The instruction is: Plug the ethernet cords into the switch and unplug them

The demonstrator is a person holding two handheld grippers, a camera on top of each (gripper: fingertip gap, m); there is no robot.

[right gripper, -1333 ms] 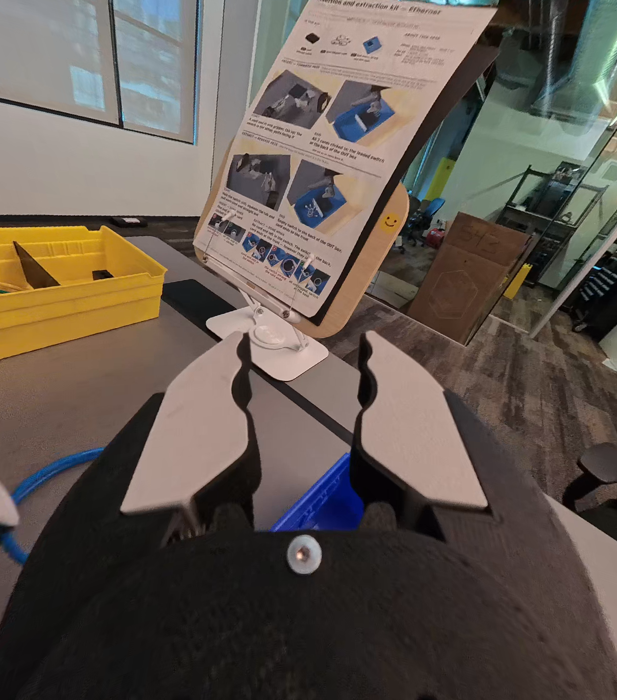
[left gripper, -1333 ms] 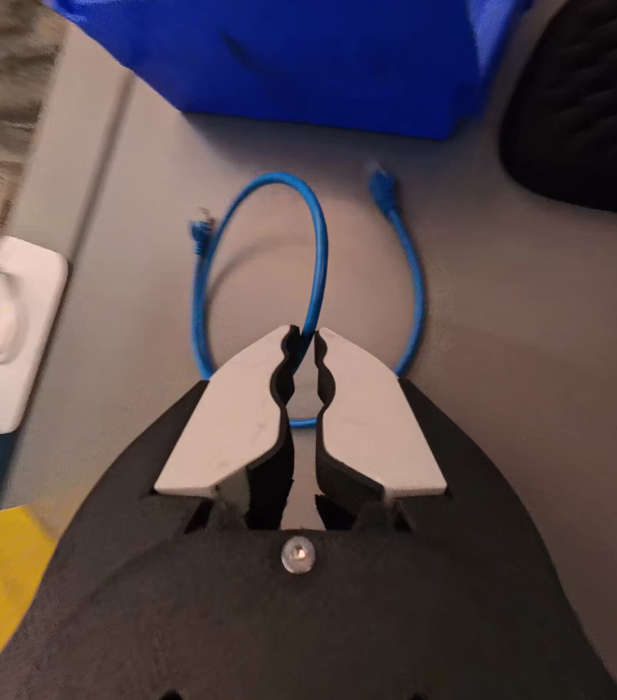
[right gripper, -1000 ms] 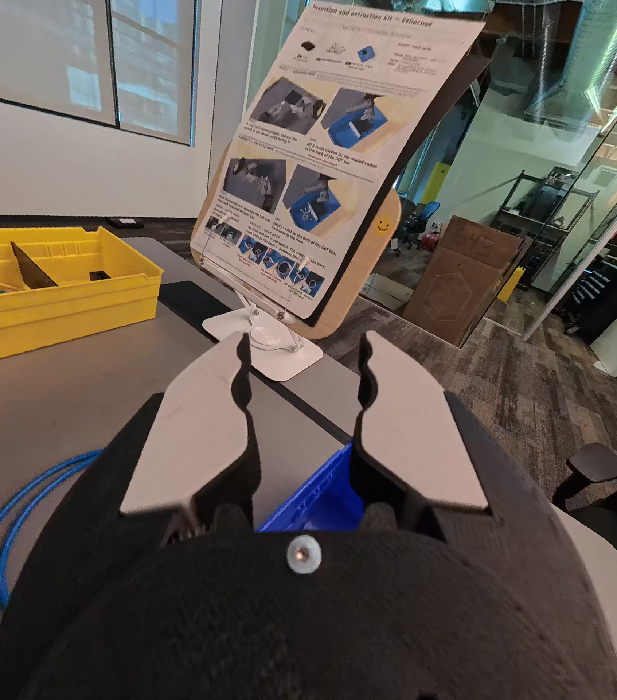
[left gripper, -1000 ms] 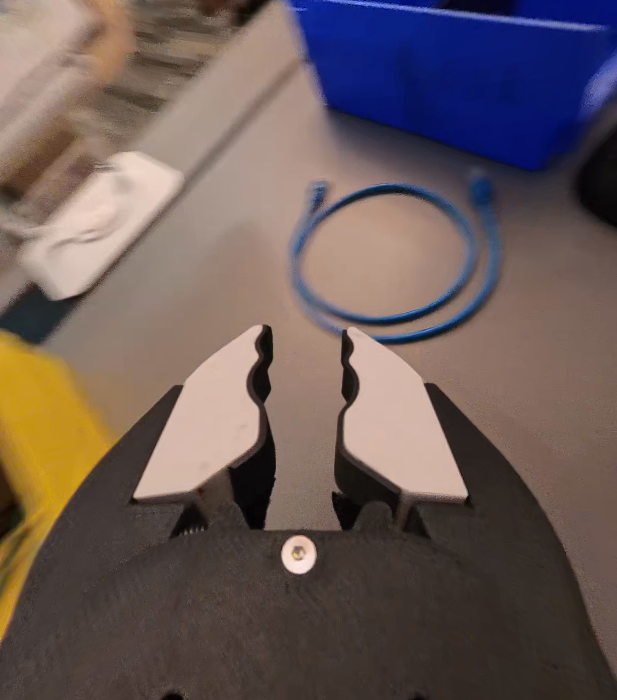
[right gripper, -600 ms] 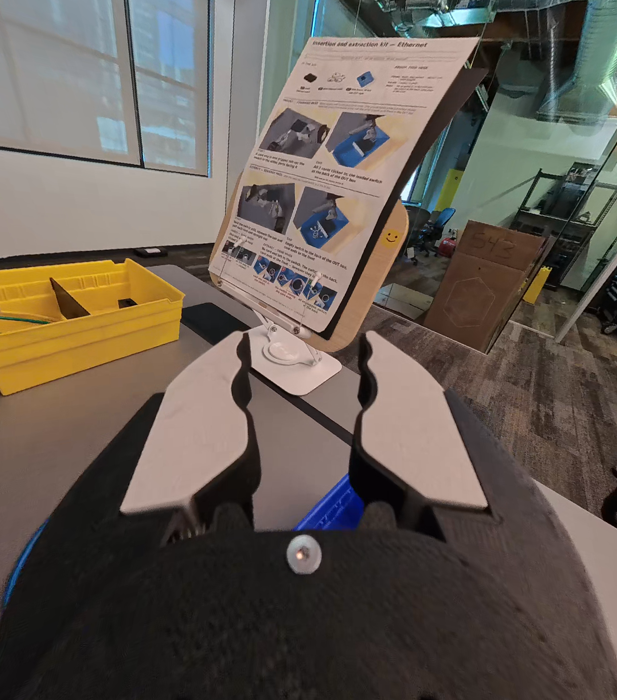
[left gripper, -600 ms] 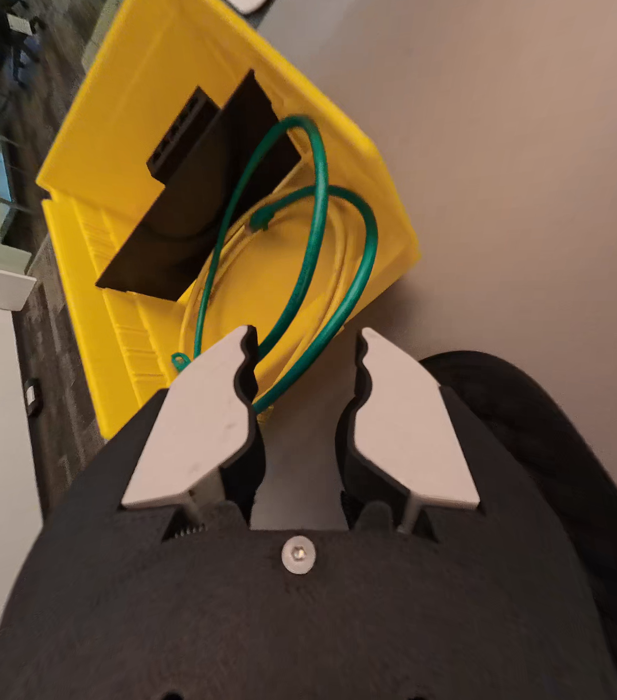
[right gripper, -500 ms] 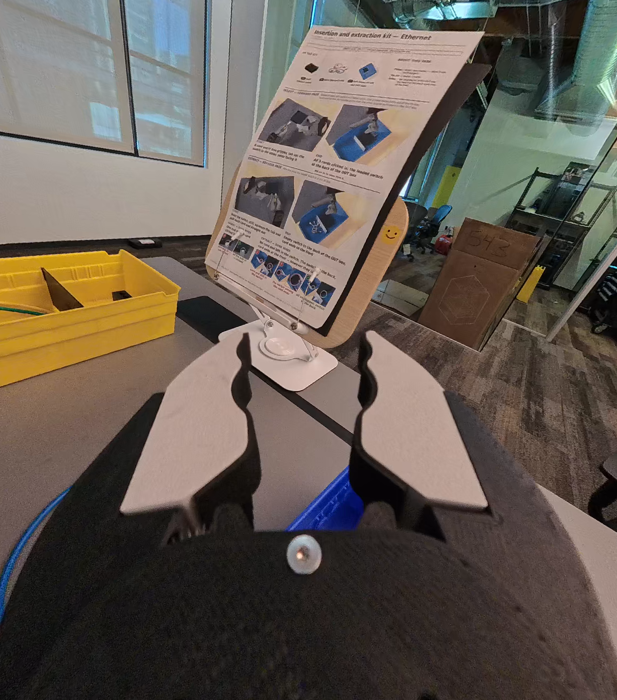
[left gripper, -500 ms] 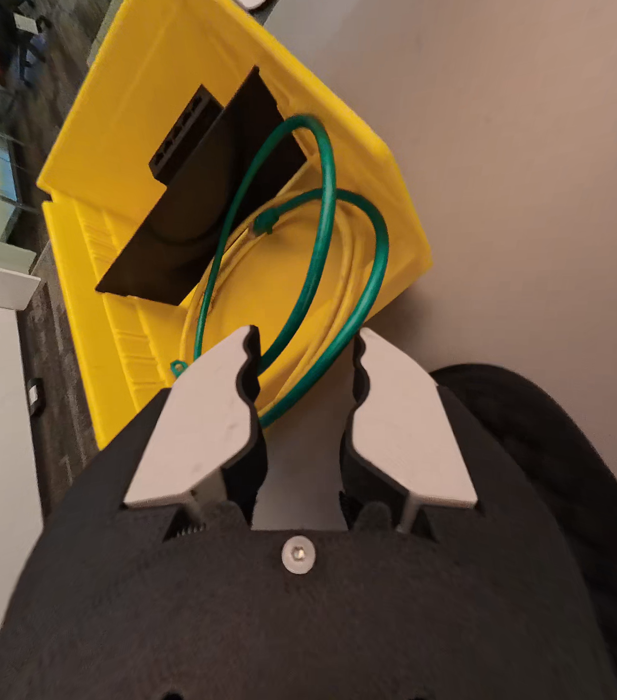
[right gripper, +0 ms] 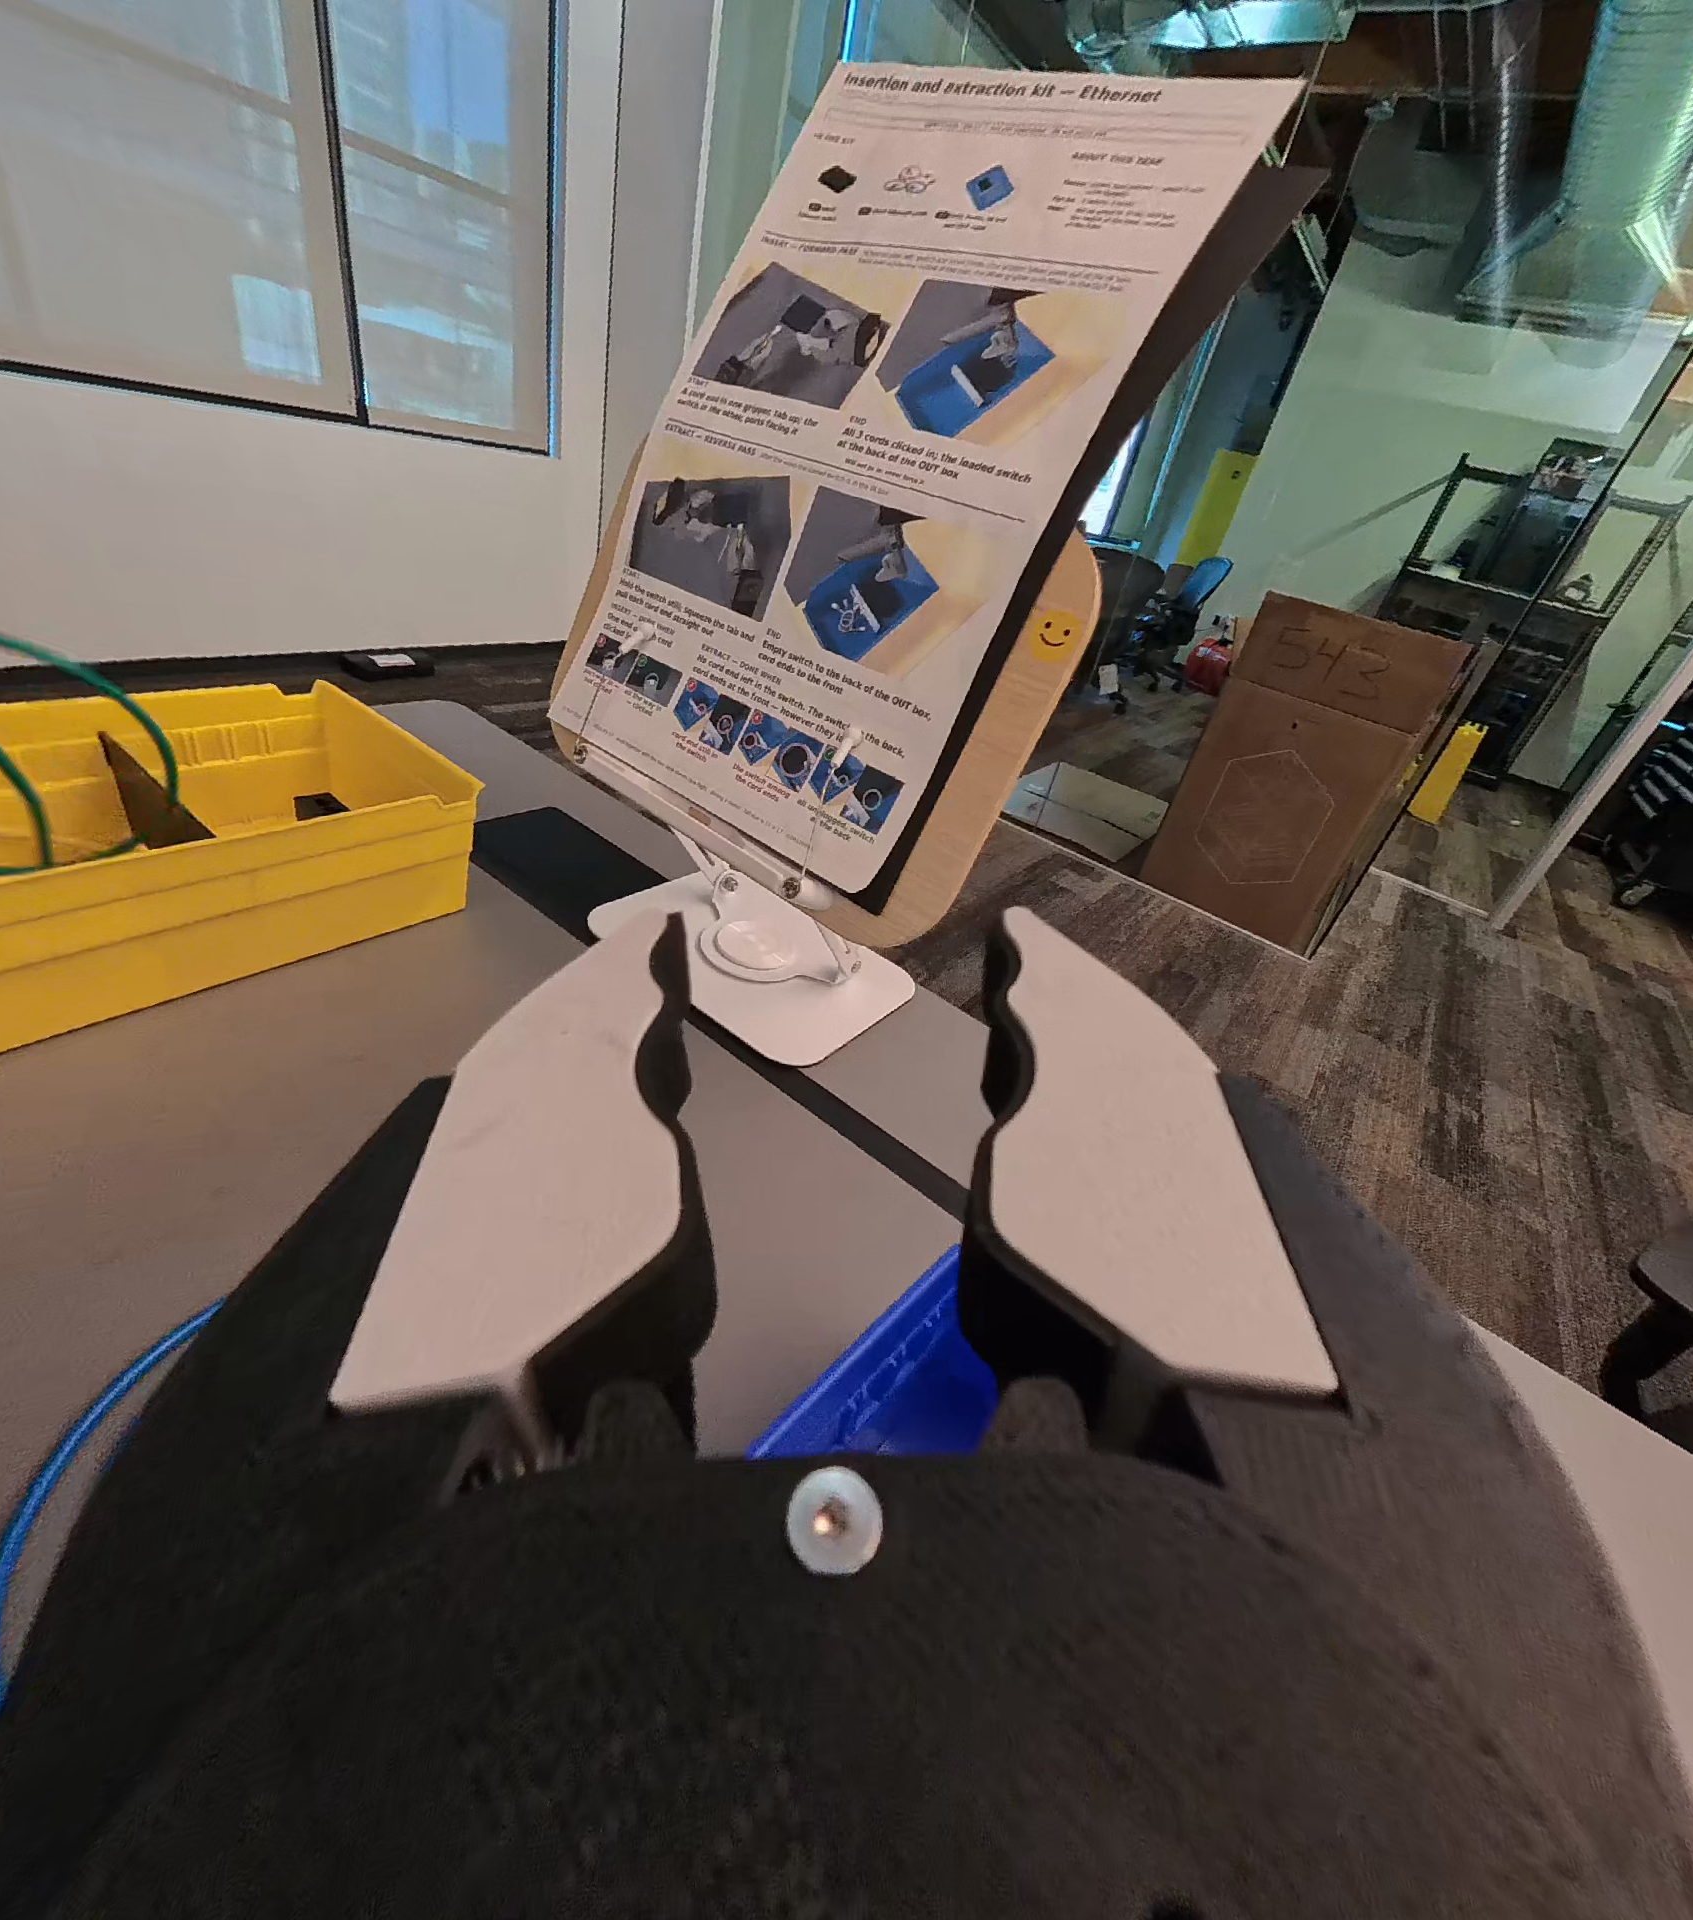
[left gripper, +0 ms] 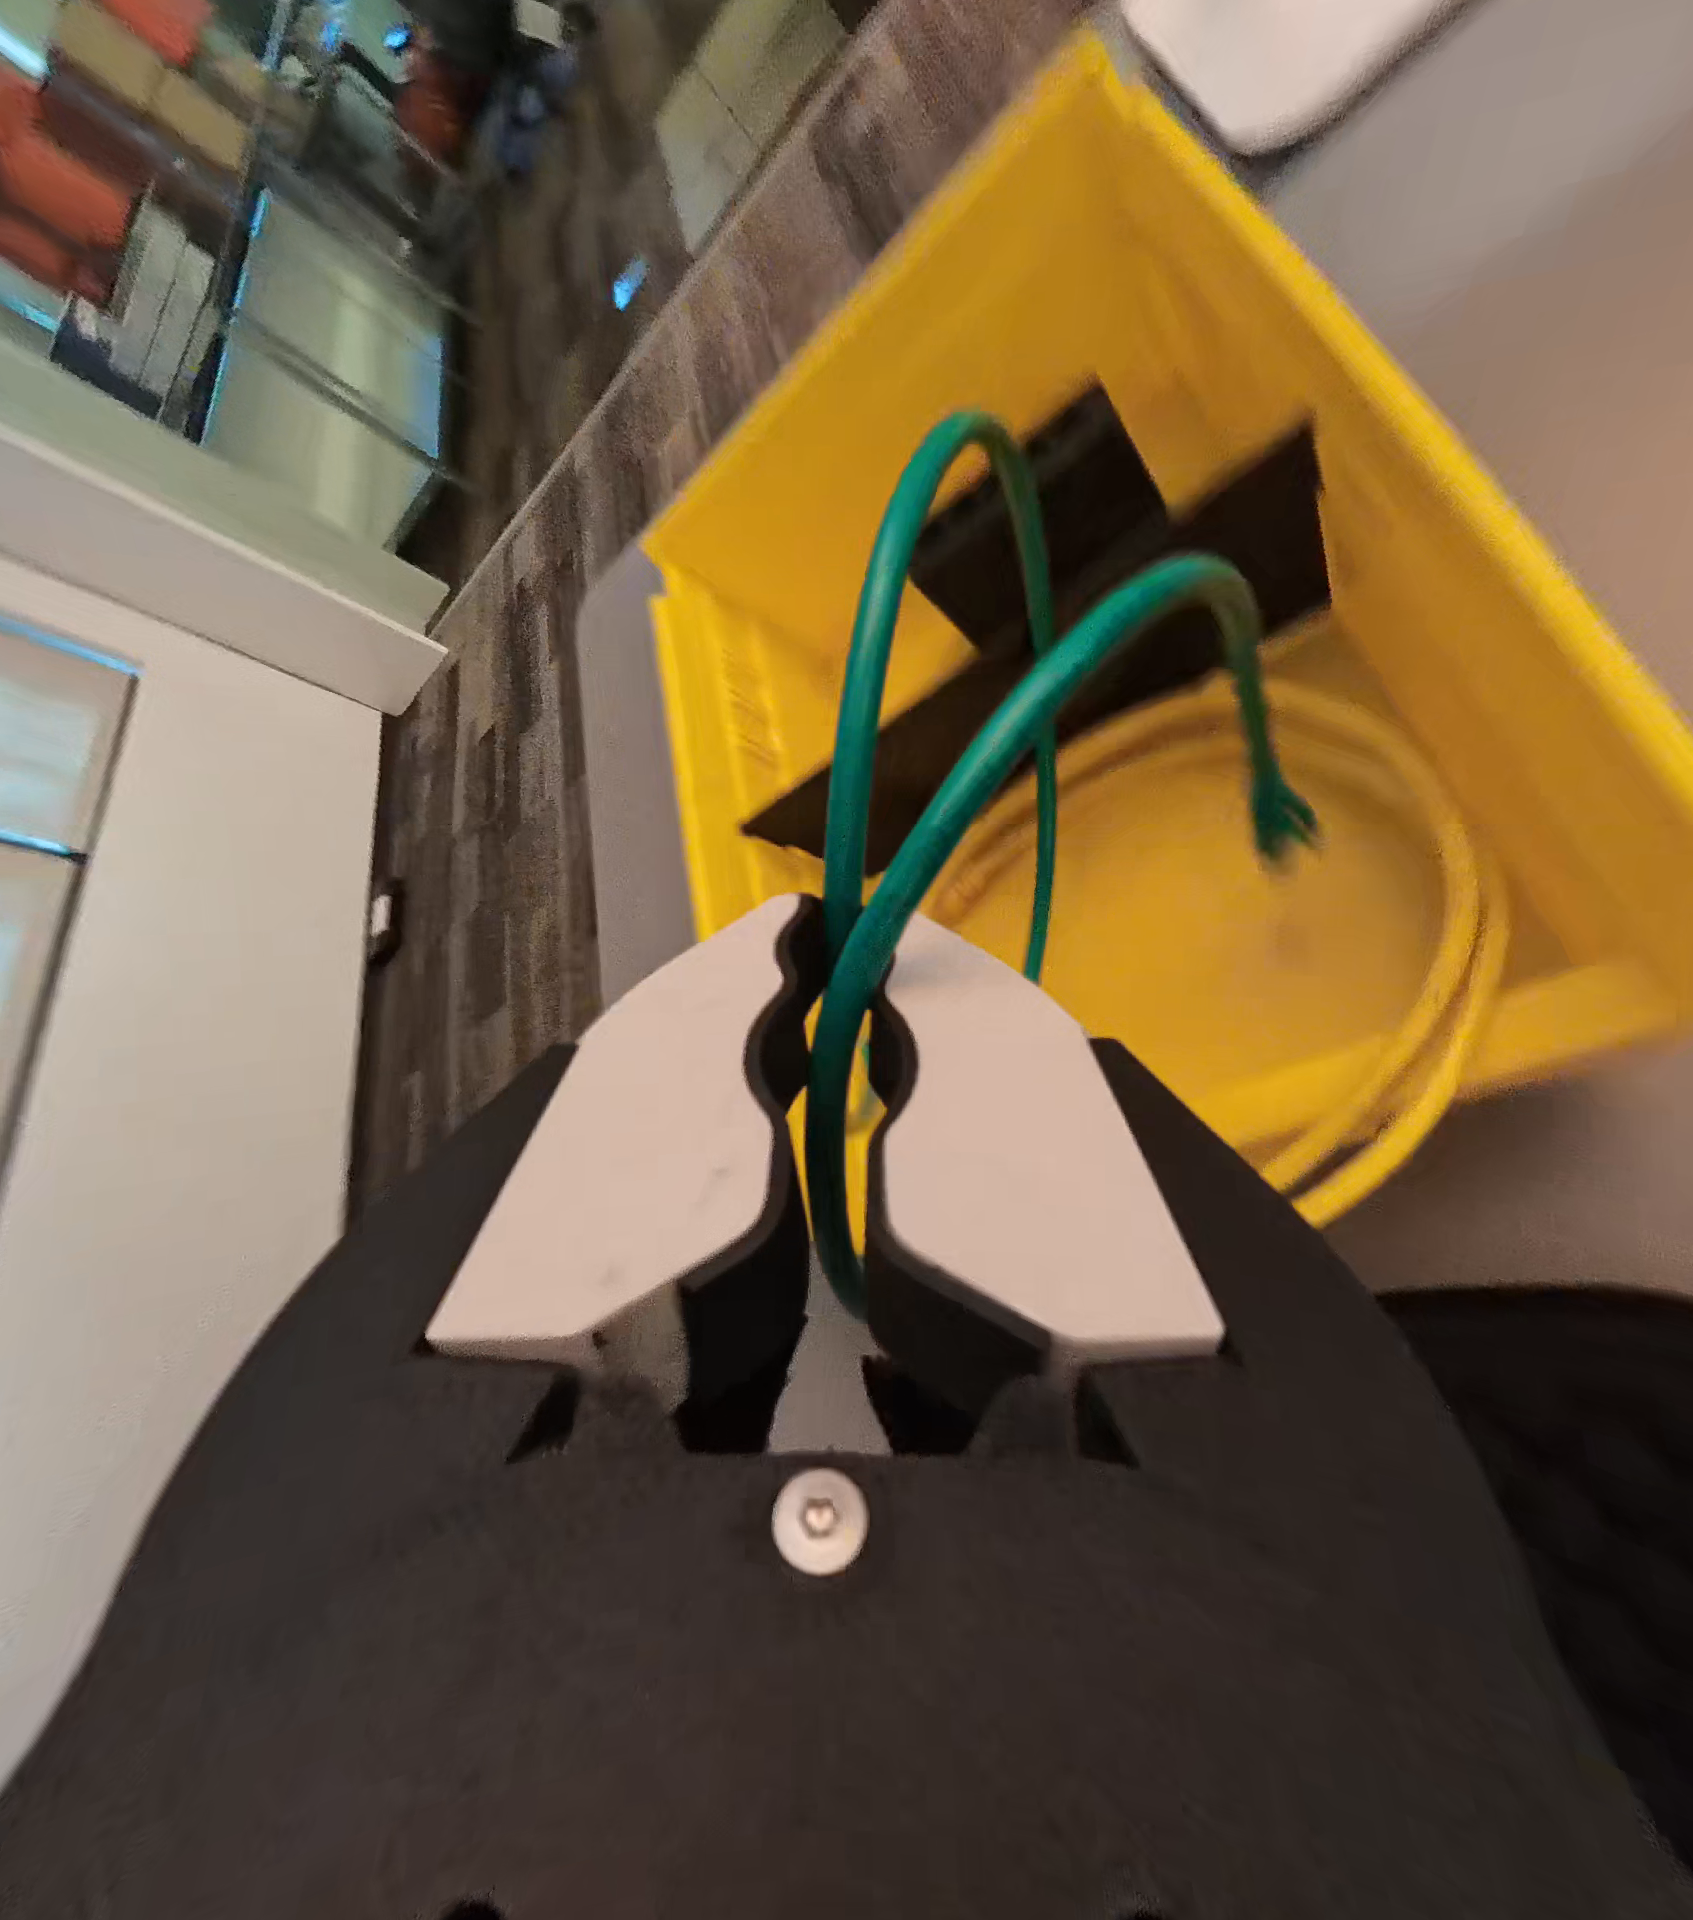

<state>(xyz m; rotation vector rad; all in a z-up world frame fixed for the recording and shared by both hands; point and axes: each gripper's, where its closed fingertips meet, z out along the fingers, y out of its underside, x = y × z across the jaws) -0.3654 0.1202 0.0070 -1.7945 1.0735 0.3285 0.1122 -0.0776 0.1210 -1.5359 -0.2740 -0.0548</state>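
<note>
Green cord (left gripper: 935, 748), loose in the yellow bin (left gripper: 1444, 582) at the tabletop's edge half a second ago, is now clamped in our left gripper (left gripper: 842, 987) and lifting out, while our right gripper (right gripper: 831, 997) waits with jaws apart.

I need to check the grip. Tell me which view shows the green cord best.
The left wrist view: the green cord loops up from between the shut left gripper, one plug end dangling over the yellow bin. The right wrist view catches only thin arcs of it at its left edge.
</note>
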